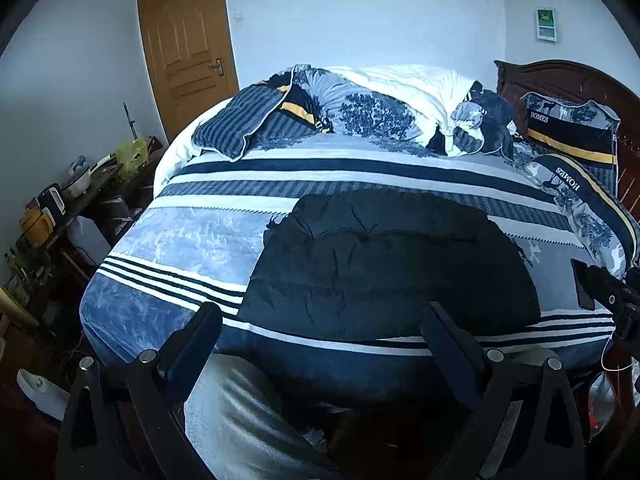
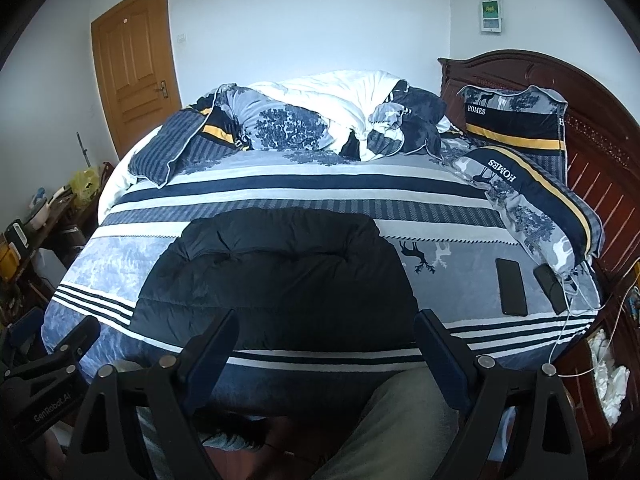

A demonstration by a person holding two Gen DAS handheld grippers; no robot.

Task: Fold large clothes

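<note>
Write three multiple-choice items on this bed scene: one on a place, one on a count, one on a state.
1. Where does the black padded jacket lie?
A. on the floor
B. on the striped bedspread, near its front edge
C. on the headboard

2. How many dark phones lie on the bed at right?
A. two
B. none
C. four

3. How stand the jaws of the right tool?
A. clamped on the jacket
B. wide apart, holding nothing
C. shut on a pillow

Key: 1 B, it lies flat across the stripes; 2 A, one phone beside another phone; 3 B, nothing sits between the pads.
</note>
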